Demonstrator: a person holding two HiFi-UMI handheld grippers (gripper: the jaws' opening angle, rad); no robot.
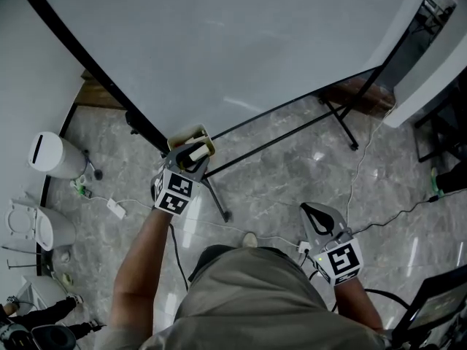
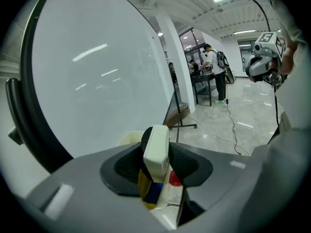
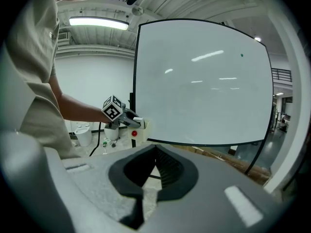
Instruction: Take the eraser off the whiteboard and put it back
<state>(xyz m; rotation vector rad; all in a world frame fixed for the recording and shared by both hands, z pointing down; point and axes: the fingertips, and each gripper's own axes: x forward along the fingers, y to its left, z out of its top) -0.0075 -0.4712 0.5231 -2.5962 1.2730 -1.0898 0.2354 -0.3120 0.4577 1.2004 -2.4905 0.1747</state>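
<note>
A: Left gripper (image 1: 191, 154) clamped on the eraser (image 2: 156, 150) at the lower corner of the whiteboard (image 1: 219, 42), just beside a cream holder (image 1: 191, 132); removal looks done; the return is left.

B: Only the left gripper view shows pads (image 2: 127, 166) pinching it; the right gripper (image 1: 312, 211), pressed together and empty in its own view, hangs well apart.

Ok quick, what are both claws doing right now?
Left claw: closed on the eraser.
Right claw: closed, holding nothing.
</note>
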